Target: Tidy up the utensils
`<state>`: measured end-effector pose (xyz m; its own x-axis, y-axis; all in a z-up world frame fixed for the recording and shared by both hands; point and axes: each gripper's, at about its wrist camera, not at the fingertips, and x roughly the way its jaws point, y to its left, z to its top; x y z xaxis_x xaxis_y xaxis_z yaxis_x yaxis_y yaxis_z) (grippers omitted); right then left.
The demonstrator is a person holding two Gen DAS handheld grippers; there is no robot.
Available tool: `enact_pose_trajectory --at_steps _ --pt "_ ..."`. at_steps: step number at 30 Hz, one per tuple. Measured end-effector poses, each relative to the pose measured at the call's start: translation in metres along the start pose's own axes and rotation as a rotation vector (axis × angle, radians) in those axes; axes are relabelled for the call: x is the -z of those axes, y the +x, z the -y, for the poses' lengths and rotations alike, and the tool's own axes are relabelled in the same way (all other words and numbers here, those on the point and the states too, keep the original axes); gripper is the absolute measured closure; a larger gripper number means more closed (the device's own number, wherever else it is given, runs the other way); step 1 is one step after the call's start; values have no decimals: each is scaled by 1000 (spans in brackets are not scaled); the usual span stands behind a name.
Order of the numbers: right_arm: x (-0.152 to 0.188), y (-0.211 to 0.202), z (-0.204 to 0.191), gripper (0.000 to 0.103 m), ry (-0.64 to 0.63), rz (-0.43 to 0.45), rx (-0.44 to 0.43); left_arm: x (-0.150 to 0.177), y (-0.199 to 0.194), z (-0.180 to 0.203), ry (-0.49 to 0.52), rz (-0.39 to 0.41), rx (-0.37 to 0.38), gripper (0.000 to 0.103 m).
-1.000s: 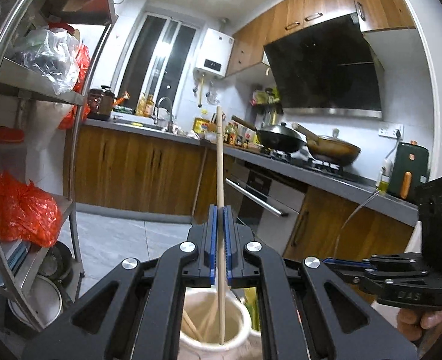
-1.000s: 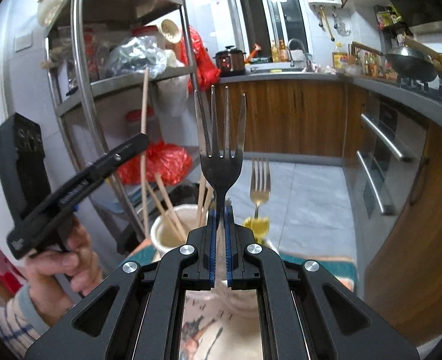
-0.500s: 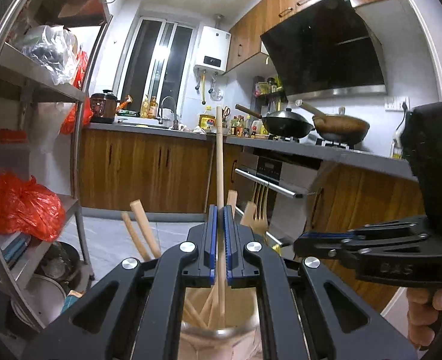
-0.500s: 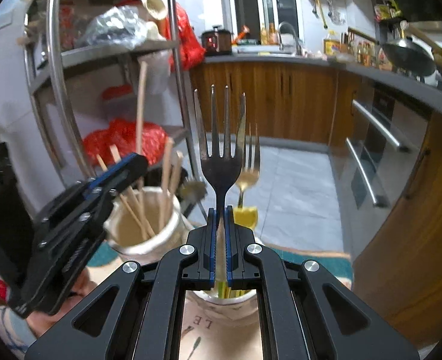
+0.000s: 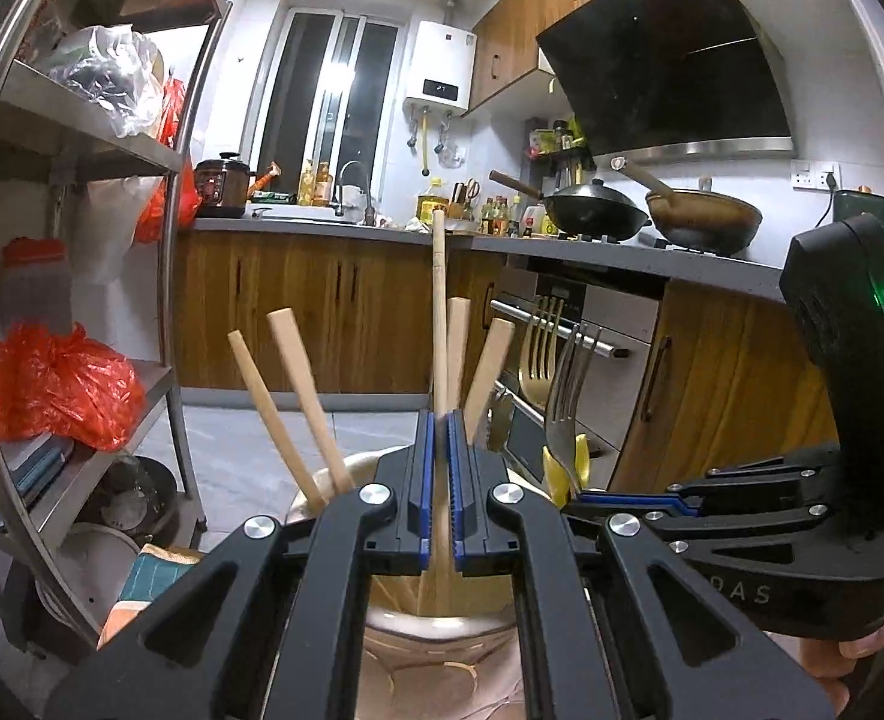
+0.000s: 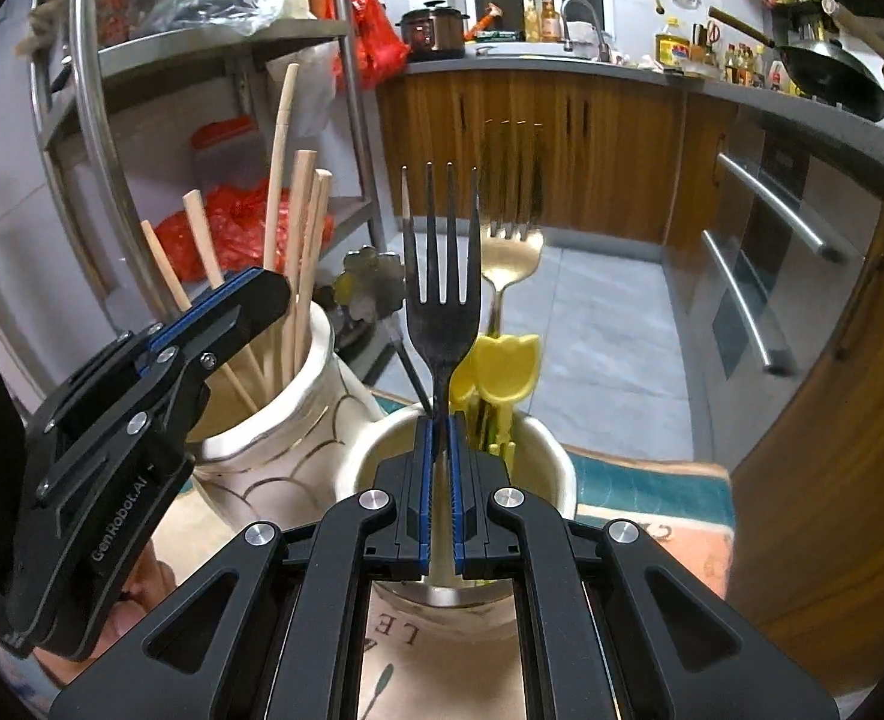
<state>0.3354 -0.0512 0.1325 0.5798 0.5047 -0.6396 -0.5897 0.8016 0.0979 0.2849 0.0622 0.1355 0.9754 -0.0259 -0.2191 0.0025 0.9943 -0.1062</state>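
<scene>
Two black hand-held grippers over two pale ceramic holders on a patterned mat. Left gripper (image 5: 439, 480), blue-padded jaws clamped on a long light wooden chopstick (image 5: 439, 324), upright, lower end down inside the cream jar with curved line pattern (image 6: 274, 438) among other wooden chopsticks (image 5: 307, 408). Right gripper (image 6: 439, 480), jaws pinched on the handle of a dark steel four-tined fork (image 6: 441, 276), tines up, handle inside the white lettered mug (image 6: 538, 468). Just behind, in the same mug, a gold fork (image 6: 511, 264) and yellow tulip-shaped plastic pieces (image 6: 505, 369). Further off, steel shelving rack (image 5: 160, 276), wooden cabinets, two woks on the stove.
</scene>
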Motion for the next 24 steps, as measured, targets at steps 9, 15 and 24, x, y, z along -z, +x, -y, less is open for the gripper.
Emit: enact_pose_trajectory --at_steps 9,15,24 --pt "1 3 -5 97 0 5 13 1 -2 1 14 -8 -9 97" --pt "2 0 -4 92 -3 8 8 -1 -9 2 18 2 0 75" --pt "8 -20 -2 77 8 54 3 -6 -33 3 12 44 31 49"
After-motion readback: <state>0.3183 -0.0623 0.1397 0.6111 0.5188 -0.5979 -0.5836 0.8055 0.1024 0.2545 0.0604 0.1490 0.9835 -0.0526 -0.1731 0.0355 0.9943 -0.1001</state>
